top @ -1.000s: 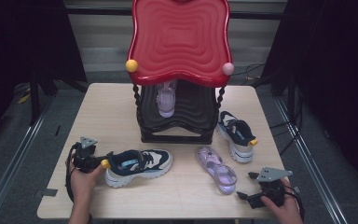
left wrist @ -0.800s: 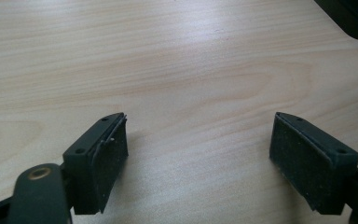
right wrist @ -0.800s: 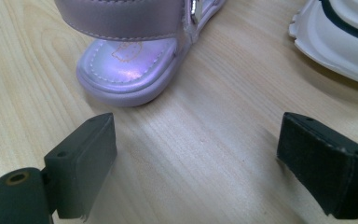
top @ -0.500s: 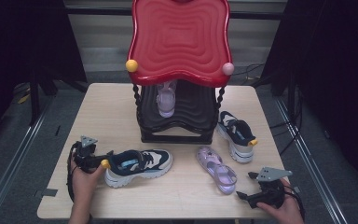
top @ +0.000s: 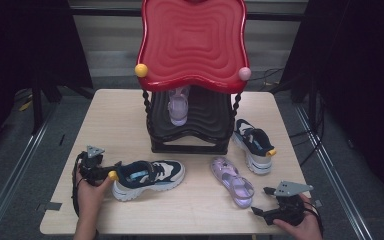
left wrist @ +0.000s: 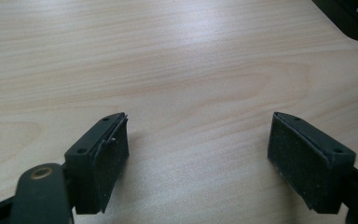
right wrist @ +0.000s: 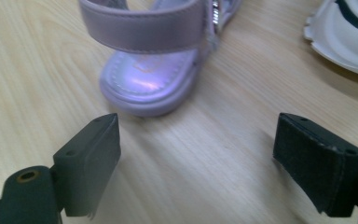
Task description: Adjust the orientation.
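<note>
While my right gripper [right wrist: 198, 158] sits low on the table [right wrist: 177, 186], its jaws stand apart, having just narrowed slightly with nothing between them; the purple sandal [right wrist: 154, 79] lies just ahead. My left gripper [top: 111, 172], jaws apart on nothing, rests at the heel of the navy sneaker [top: 147, 177]. Farther off stands the red-topped shoe rack [top: 192, 45].
</note>
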`<control>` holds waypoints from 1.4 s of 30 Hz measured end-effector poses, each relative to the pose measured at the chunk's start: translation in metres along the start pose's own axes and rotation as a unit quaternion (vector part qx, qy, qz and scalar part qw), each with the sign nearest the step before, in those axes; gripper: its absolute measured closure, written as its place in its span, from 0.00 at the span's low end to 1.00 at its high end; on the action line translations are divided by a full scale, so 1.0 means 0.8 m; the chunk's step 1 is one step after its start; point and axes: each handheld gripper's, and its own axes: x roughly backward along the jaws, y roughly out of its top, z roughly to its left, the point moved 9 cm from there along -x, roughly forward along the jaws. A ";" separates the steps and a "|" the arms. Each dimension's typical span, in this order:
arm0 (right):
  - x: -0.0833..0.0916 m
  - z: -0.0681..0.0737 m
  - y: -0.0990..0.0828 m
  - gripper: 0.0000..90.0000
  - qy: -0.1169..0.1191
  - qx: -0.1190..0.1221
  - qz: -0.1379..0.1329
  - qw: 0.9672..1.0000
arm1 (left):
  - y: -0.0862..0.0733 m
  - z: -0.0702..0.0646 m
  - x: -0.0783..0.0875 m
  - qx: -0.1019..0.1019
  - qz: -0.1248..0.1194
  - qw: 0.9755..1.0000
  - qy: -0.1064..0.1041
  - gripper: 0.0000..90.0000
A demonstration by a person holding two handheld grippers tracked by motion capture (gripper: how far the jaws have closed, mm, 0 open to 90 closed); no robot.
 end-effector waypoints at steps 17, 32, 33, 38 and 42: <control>-0.034 0.032 0.026 0.23 -0.003 0.026 0.002 1.000 | 0.000 0.000 0.000 0.003 -0.002 1.000 0.001 0.24; -0.026 0.022 0.022 0.32 -0.002 0.025 -0.004 1.000 | 0.000 0.001 0.000 0.003 -0.002 1.000 0.003 0.25; -0.027 0.023 0.022 0.29 -0.003 0.020 -0.001 1.000 | 0.000 0.001 0.000 0.003 -0.002 1.000 0.003 0.26; -0.030 0.026 0.030 0.23 -0.022 0.007 -0.010 1.000 | 0.000 0.001 0.000 0.003 -0.003 1.000 0.003 0.26; -0.032 0.023 0.033 0.23 -0.035 -0.011 -0.018 0.999 | 0.000 0.001 0.000 0.004 -0.003 1.000 0.003 0.26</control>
